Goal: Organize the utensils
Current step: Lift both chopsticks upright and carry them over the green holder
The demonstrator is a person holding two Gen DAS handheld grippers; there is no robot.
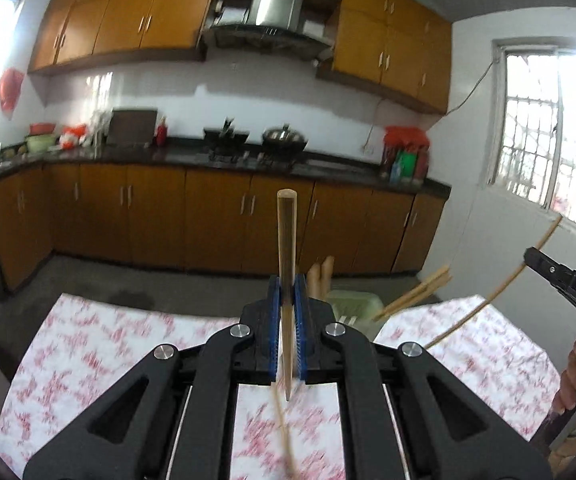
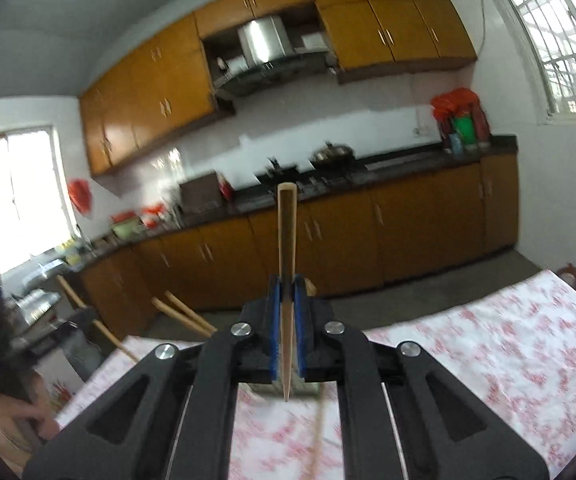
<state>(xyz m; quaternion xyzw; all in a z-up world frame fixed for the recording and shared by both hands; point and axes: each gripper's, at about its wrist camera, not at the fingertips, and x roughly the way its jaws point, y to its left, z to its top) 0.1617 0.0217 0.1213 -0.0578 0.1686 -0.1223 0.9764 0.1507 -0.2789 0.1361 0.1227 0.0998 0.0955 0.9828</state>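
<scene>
A chopstick (image 1: 286, 240) is pinched upright by the left gripper (image 1: 286, 292) w/ jaws pressed on it. Another chopstick (image 2: 286, 236) is clamped likewise by the right gripper (image 2: 286, 292), above the floral tablecloth (image 2: 508, 344)

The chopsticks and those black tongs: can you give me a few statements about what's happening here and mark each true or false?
1. The left tongs grip a wooden chopstick. True.
2. The right tongs are open, holding nothing. False: they are shut on a chopstick.
3. The tablecloth is plain blue. False: white with red flowers.
4. More chopsticks stick out of a pale green holder. True.
</scene>
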